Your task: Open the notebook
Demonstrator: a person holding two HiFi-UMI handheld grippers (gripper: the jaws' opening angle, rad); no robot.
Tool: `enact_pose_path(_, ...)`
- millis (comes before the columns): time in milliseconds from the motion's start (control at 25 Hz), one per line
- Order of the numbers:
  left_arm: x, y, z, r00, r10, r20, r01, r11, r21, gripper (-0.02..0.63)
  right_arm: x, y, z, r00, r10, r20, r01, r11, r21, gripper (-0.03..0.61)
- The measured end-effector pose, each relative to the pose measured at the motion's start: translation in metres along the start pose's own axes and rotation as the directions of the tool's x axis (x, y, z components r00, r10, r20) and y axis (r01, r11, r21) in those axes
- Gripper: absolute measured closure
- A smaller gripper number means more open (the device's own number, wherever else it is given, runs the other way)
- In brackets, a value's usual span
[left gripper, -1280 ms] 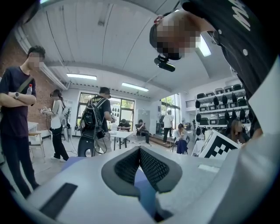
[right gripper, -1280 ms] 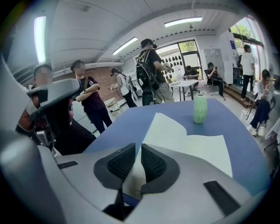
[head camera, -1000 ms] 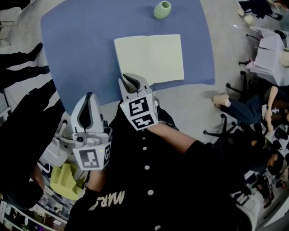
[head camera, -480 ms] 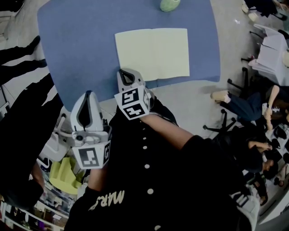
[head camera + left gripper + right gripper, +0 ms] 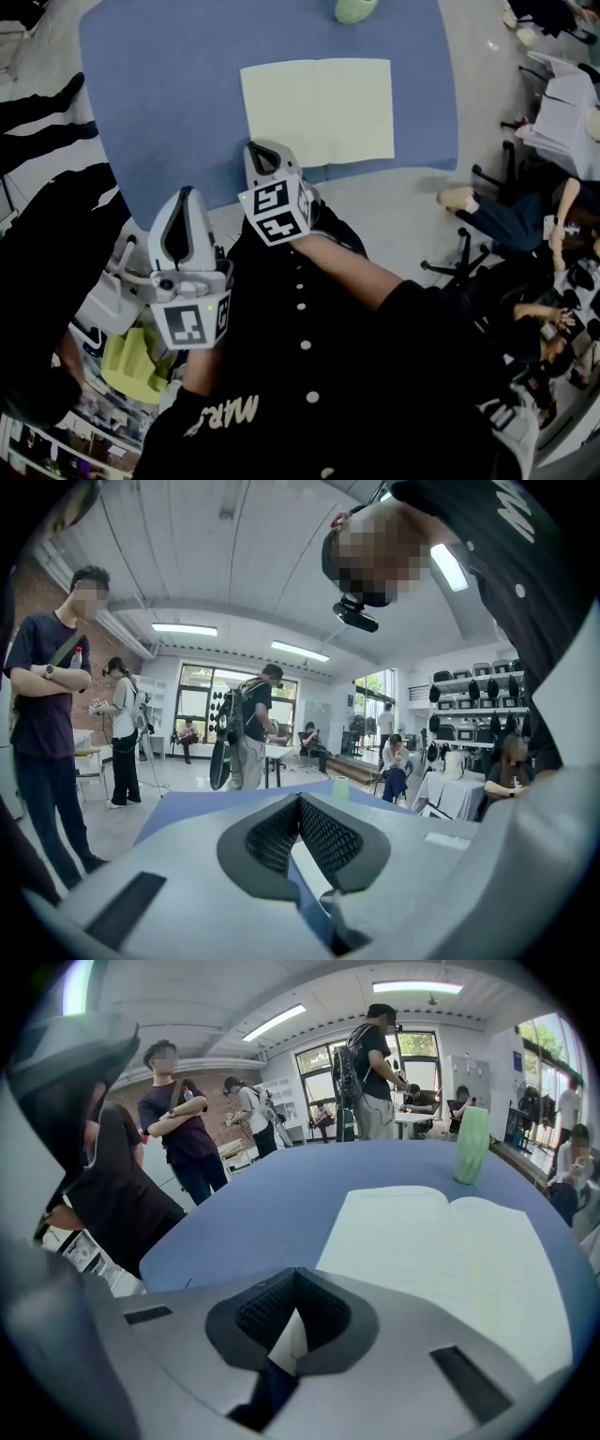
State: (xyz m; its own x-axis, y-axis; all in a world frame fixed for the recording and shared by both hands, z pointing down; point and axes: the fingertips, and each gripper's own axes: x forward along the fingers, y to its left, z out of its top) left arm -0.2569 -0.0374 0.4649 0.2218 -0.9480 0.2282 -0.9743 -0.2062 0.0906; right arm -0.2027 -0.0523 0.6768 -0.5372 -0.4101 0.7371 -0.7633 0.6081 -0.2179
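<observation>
The left gripper point(image 5: 185, 195) is held near level off the blue table point(image 5: 159, 94), jaws seemingly pressed together, empty. The right gripper point(image 5: 263, 150) tilts down at its edge, its jaws just closing on nothing. Just beyond, the notebook point(image 5: 317, 111) lies open.

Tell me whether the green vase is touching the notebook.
Apart. The head view shows a strip of bare blue table between the green vase and the open notebook.

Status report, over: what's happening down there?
Left gripper shut, empty. Right gripper just closed shut, empty. Notebook lies open on table. Nothing in the way.
</observation>
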Motion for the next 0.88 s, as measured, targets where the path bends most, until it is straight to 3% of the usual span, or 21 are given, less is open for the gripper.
enact_pose_path(240, 0.002, -0.006, 0.017, 0.999, -0.009, 0.034, 0.008, 1.0, 0.014, 0.611, -0.023, -0.007, 0.024, 0.997, 0.005, 0.079, -0.004, 1.0, -0.017, 0.572)
enact_pose_path(440, 0.001, -0.016, 0.042, 0.997, -0.013, 0.077, 0.01, 0.999, 0.037, 0.611, -0.072, -0.021, 0.064, 0.975, 0.005, 0.221, 0.01, 0.998, -0.067, 0.574)
enact_pose_path(640, 0.0, -0.034, 0.073, 0.991, -0.037, 0.129, 0.03, 0.998, 0.056, 0.611, -0.147, -0.04, 0.106, 0.933, 0.001, 0.36, 0.03, 0.997, -0.078, 0.574)
enact_pose_path(880, -0.006, -0.049, 0.112, 0.979, -0.061, 0.195, 0.048, 0.997, 0.067, 0.611, -0.246, -0.078, 0.149, 0.848, -0.065, 0.526, 0.094, 0.995, -0.028, 0.575)
